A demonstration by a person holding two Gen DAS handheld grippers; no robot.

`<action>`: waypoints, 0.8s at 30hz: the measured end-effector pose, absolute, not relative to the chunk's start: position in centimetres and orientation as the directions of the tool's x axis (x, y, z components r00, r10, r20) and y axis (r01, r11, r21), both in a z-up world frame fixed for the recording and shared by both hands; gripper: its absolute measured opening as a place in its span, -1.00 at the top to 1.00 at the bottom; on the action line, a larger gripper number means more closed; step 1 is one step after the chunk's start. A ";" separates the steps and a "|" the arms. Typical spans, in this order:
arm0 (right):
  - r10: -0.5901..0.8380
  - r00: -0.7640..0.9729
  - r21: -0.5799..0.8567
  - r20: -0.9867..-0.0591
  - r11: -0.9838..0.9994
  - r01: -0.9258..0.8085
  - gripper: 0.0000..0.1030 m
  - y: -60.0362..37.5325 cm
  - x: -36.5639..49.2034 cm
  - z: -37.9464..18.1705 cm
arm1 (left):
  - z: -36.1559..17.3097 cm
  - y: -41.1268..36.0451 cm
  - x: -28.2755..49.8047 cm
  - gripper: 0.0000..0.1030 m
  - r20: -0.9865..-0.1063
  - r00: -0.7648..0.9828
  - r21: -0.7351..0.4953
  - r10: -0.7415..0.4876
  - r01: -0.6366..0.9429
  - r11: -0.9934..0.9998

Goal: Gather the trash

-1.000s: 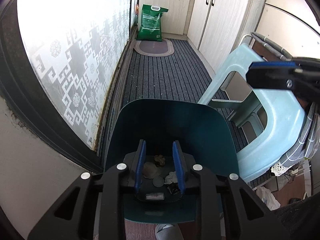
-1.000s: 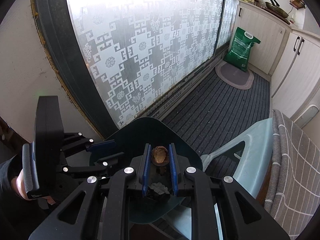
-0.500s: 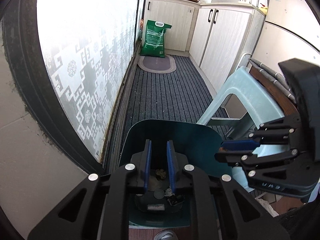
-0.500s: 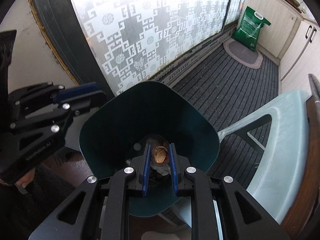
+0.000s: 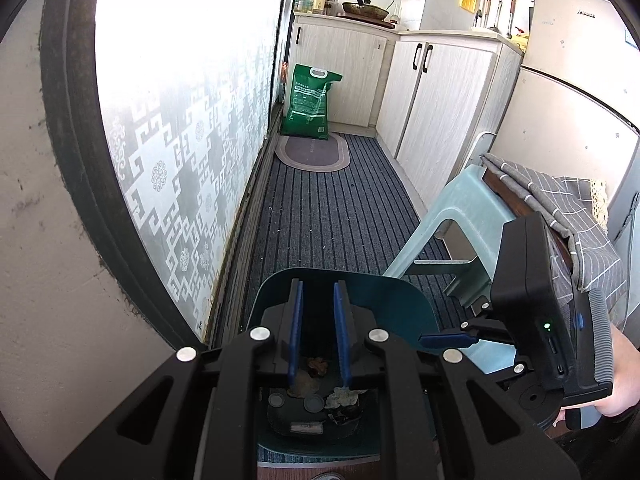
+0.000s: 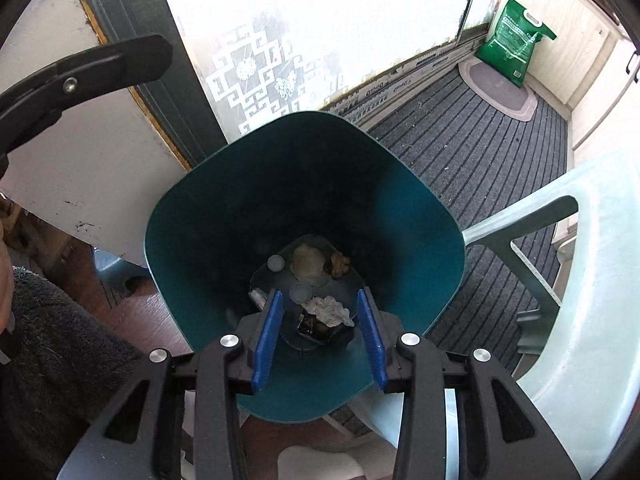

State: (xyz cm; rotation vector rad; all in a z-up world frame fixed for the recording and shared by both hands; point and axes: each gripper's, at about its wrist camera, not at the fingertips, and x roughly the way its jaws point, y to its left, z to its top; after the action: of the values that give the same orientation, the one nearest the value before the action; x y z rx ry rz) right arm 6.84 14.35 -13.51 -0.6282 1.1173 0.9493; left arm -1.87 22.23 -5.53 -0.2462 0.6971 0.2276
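Two grippers hang over the teal bin [image 6: 420, 220], and your trash already lies at its bottom.

Your right gripper [image 6: 320, 320] points steeply down inside the rim so nothing misses; its jaws are opening with nothing between them, the walnut shell [image 6: 338, 264] lying loose among the scraps. Your left gripper [image 5: 318, 344] has narrow, empty jaws above the near rim. The pale stool [image 6: 592, 280] crowds the right side and the glass door [image 5: 180, 120] the left; open room is upward.
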 end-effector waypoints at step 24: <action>0.611 0.395 0.040 -0.687 0.574 -0.818 0.41 3.9 2.7 0.5 | 0.2 19.2 -7.7 -0.04 -0.536 0.821 -0.100 0.195 -0.292 0.951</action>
State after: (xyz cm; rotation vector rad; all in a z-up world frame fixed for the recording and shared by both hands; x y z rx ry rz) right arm 2.72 3.90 0.53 -0.3280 0.7165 0.9265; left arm -7.69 19.18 0.21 -0.1812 0.5492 0.2607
